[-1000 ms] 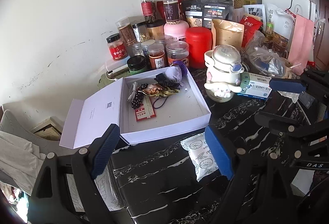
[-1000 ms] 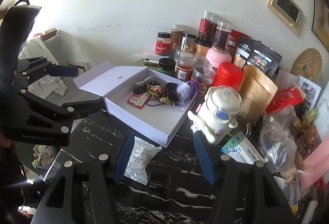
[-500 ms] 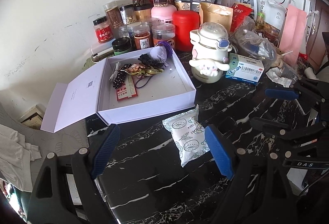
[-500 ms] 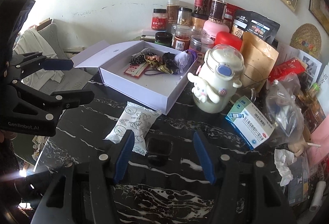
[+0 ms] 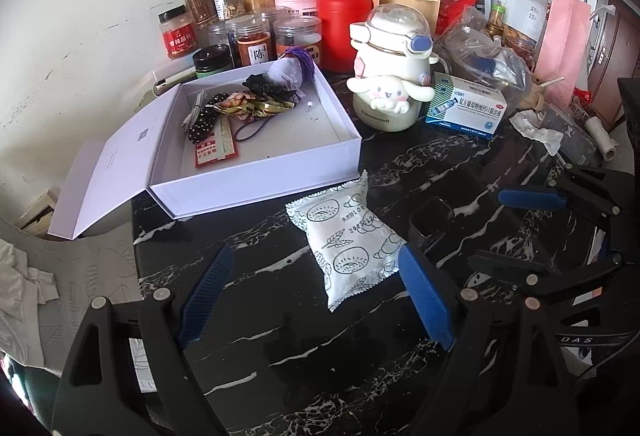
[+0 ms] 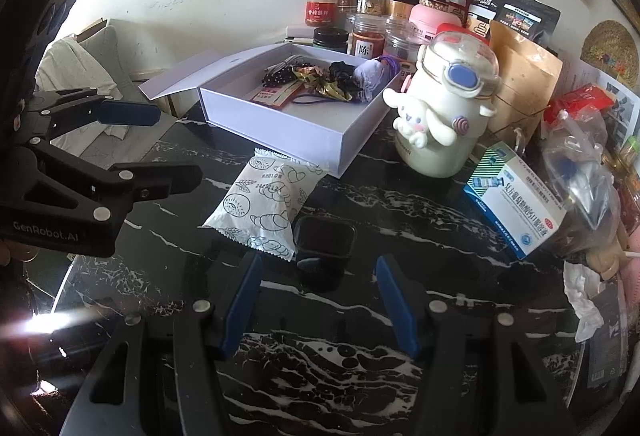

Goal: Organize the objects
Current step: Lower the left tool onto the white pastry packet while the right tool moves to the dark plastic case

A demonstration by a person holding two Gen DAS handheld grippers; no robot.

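Note:
An open white box (image 5: 256, 179) (image 6: 288, 123) holds hair ties, wrappers and a red tag. In front of it a white snack packet (image 5: 346, 242) (image 6: 266, 201) lies on the black marble table (image 5: 280, 336). Right of the packet sits a small black square cup (image 5: 431, 222) (image 6: 324, 240). My left gripper (image 5: 312, 296) hangs open above the table just short of the packet, nothing between its fingers. My right gripper (image 6: 318, 302) is open too, directly before the black cup. Each gripper shows at the edge of the other's view.
A cream cartoon-dog bottle (image 5: 390, 75) (image 6: 444, 107) and a blue-white medicine box (image 5: 466, 107) (image 6: 516, 199) stand right of the white box. Several jars, a red canister (image 5: 344, 27) and snack bags crowd the back by the wall. Clear bags and tissue pile up at the right.
Both grippers have come down and tipped toward the table, so the packet and black cup now lie closer in front of them. The jaws kept their width.

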